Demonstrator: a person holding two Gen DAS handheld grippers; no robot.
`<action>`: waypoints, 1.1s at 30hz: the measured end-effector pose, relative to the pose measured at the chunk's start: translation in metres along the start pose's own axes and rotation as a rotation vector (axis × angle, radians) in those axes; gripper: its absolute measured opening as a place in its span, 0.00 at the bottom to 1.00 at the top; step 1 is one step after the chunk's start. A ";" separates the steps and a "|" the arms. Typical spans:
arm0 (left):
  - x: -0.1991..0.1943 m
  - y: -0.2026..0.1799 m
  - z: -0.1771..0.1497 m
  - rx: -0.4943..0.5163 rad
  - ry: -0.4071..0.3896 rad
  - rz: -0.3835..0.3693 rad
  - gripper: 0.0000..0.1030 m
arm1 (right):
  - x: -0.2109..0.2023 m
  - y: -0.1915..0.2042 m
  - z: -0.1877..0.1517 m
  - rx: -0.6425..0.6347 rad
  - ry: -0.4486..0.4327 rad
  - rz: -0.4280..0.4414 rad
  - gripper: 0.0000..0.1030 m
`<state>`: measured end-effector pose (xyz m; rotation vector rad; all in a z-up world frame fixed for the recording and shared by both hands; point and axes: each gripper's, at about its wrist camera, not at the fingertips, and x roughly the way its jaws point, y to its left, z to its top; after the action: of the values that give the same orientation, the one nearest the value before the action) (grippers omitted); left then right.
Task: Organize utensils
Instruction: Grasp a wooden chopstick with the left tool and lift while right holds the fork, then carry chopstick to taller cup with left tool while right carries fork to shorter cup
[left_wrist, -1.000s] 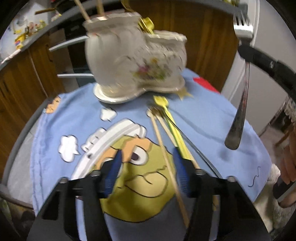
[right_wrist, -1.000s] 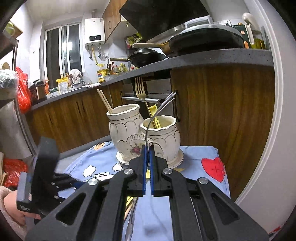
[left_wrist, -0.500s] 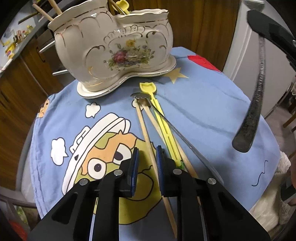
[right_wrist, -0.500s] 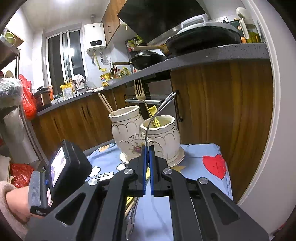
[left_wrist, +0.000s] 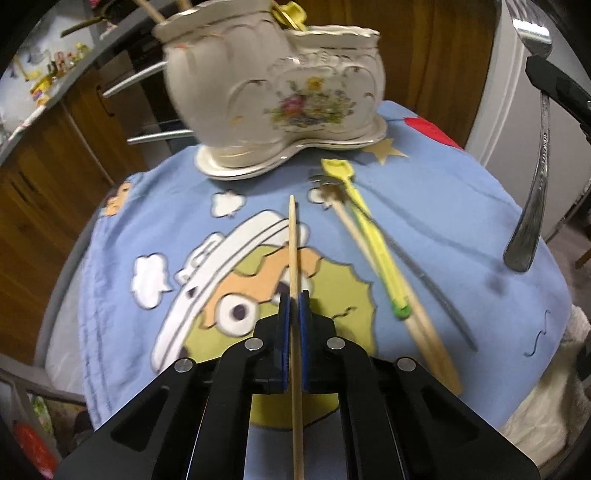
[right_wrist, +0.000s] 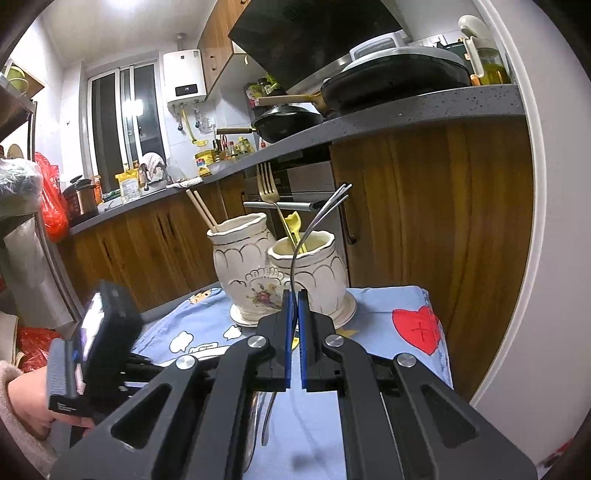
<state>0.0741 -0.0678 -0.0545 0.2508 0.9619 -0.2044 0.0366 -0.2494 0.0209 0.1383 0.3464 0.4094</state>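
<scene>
Kitchen; blue cartoon cloth over surface. Left tool clamped on wooden chopstick. Right tool clamped on steel fork.

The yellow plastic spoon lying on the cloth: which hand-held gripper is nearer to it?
Left. The left hand-held gripper, shut on a chopstick, sits just left of the yellow spoon. The right hand-held gripper holds a metal fork raised off to its right.

Three loose chopsticks, two forks, one yellow spoon
</scene>
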 end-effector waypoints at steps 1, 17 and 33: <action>-0.002 0.002 -0.001 -0.002 -0.010 0.005 0.05 | 0.000 -0.001 0.000 0.003 -0.001 -0.002 0.03; -0.057 0.023 -0.009 -0.028 -0.252 -0.065 0.05 | 0.015 0.007 -0.002 -0.020 0.022 -0.023 0.03; -0.088 0.041 0.007 -0.105 -0.600 -0.165 0.05 | 0.017 0.014 0.033 -0.060 -0.096 -0.070 0.03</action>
<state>0.0426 -0.0253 0.0269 0.0055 0.3941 -0.3553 0.0582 -0.2318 0.0494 0.0873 0.2432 0.3425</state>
